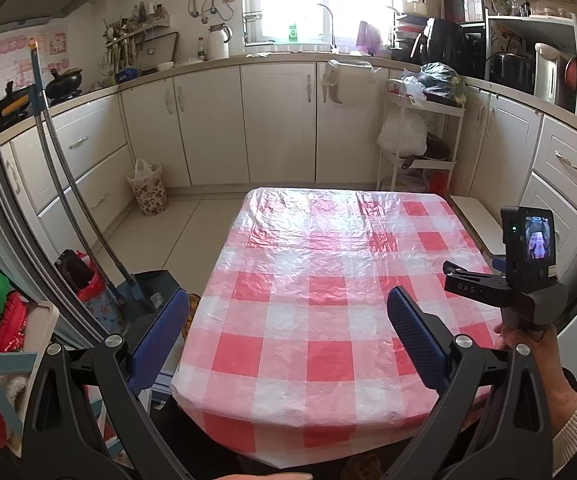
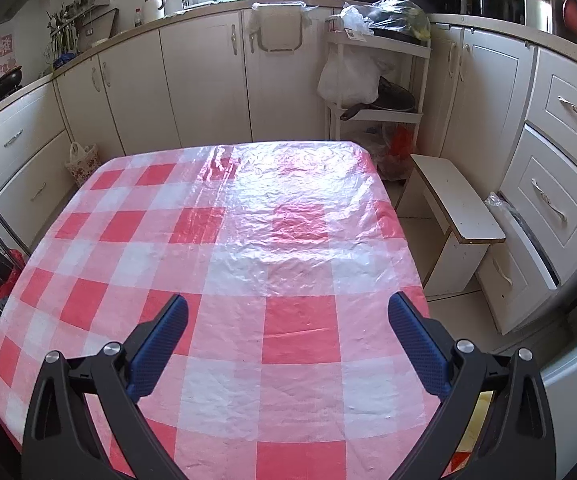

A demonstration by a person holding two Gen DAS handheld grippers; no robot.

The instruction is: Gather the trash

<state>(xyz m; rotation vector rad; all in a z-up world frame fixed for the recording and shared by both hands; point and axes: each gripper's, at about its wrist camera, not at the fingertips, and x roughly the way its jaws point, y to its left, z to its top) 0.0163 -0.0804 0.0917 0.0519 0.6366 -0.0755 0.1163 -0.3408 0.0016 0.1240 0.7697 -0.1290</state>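
Left gripper point(image 1: 288, 320) is spread wide and holds nothing, poised over the near left edge of the table point(image 1: 328, 264). Right gripper point(image 2: 288, 322) is likewise spread and unloaded above the checked cloth. No trash is discernible on the table. A floral bin point(image 1: 148, 190) stands on the floor, far left, beside the cabinets point(image 1: 208, 120).

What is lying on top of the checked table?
Only a crinkled clear plastic sheet over the red-and-white checked cloth of the table; no loose trash shows. Both grippers, left and right, hover with jaws open, hiding the nearest edge.
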